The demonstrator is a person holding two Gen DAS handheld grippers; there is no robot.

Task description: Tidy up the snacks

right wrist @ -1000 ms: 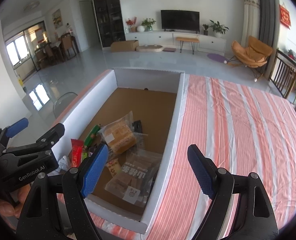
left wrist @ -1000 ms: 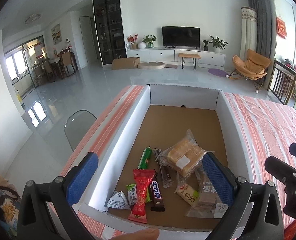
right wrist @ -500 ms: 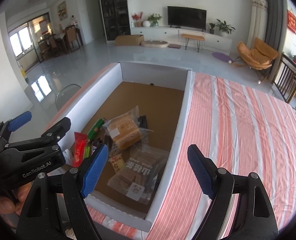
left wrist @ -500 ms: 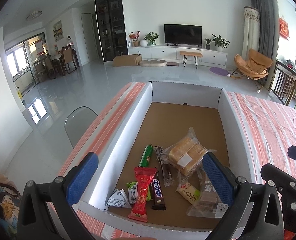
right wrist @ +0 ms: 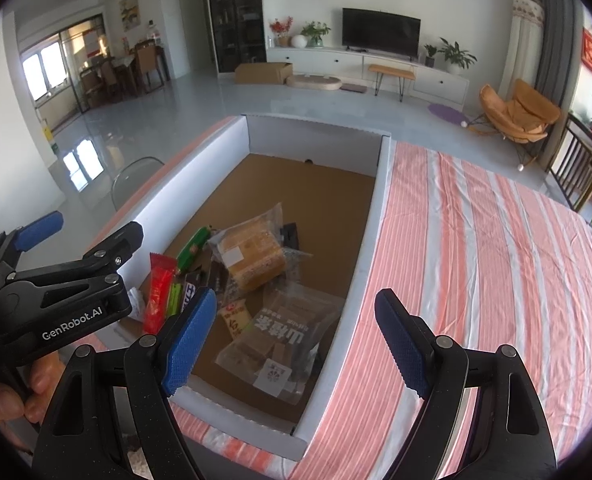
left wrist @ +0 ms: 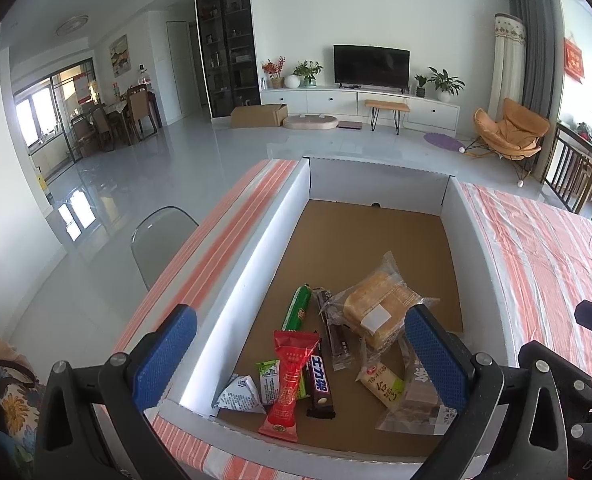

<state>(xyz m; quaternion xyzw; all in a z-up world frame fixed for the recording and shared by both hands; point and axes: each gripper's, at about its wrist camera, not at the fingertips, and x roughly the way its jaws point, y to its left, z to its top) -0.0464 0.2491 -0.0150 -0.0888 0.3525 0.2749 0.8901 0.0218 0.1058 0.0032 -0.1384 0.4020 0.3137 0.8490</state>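
A white-walled box with a brown cardboard floor holds several snacks at its near end. Among them are a bagged bread loaf, a red sausage packet, a green stick and a dark chocolate bar. There are also a yellow-white packet and a clear biscuit bag. My left gripper hangs open above the near snacks, holding nothing. My right gripper is open over the box's right wall, above the clear biscuit bag. The bread loaf lies beyond it.
The box sits on a table with an orange-and-white striped cloth stretching to the right. A clear chair stands off the table's left side. A hand holds the left tool. The box's far half shows bare cardboard.
Both cameras have lifted and drawn back a little, so the box sits lower in view. The snacks have not moved. Both grippers stay open.
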